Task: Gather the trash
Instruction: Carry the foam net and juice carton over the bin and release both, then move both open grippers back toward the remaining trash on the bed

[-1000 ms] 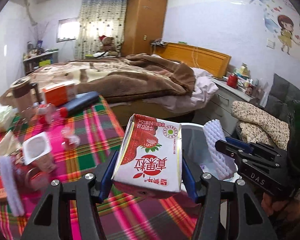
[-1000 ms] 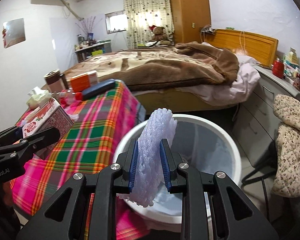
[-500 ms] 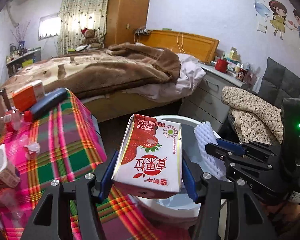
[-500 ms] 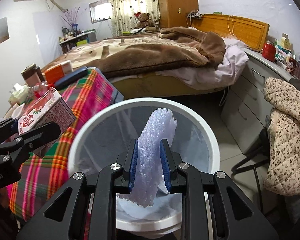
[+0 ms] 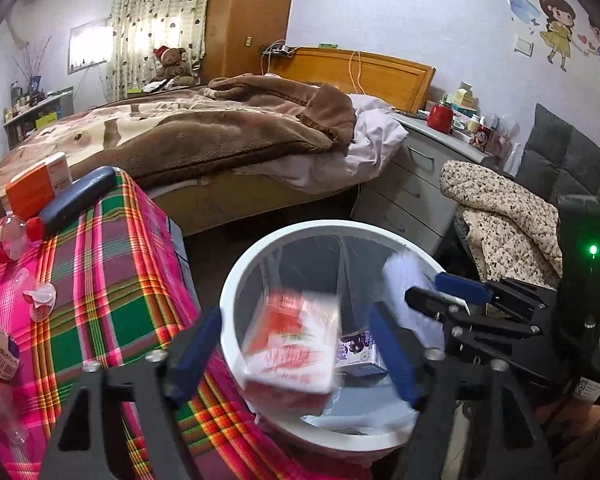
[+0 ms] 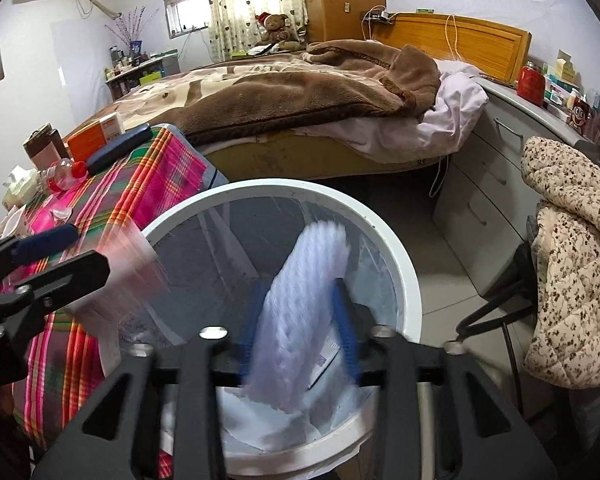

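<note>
purple carton [image 5: 358,354] only from left wrist

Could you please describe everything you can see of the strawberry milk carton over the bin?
The strawberry milk carton is a small rectangular paper box, white with red strawberry artwork and red lettering. It is motion-blurred and tilted, inside the mouth of the white bin, above a purple carton lying in the clear liner. The left gripper is opening; its blue pads stand clear of the carton on both sides, so it looks to be dropping free. Its far faces are hidden.
</note>
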Demonstrator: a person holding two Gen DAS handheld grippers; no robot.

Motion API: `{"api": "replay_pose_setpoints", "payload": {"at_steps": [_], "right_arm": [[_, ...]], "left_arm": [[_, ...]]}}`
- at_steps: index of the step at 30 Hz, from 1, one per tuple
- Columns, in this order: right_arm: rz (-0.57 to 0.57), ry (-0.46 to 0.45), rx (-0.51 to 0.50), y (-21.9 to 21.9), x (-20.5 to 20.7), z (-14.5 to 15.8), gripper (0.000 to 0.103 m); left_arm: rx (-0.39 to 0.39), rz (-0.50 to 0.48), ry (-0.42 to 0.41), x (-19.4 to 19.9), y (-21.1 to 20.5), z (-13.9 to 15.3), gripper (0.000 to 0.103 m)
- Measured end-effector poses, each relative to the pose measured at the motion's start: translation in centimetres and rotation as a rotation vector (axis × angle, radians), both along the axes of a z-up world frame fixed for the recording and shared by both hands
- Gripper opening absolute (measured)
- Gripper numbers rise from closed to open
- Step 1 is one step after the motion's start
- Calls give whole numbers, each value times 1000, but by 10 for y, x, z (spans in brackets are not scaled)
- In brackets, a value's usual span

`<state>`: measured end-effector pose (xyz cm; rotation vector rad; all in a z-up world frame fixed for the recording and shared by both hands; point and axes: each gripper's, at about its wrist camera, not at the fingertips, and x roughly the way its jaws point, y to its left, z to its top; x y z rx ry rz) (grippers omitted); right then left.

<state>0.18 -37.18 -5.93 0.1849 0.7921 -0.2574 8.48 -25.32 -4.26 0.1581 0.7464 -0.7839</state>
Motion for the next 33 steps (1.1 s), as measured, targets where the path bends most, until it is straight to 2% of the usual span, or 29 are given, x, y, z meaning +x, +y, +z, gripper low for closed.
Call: {"api": "replay_pose_setpoints", "payload": {"at_steps": [1,15,24,33], "right_arm": [[1,-4,-2,0,-1,0,66],[0,-54,-3,13,-5,13,66],[29,-102,-2,34,-4,24,66],[116,-146,2,70,7,32,66]], "left_arm": [[-7,4,2,0,2,1,78],[-35,78,-39,-9,42,19,78],[-36,178,-60,-11,92,27,79],[-29,305,-92,-8,152,34,79]]}}
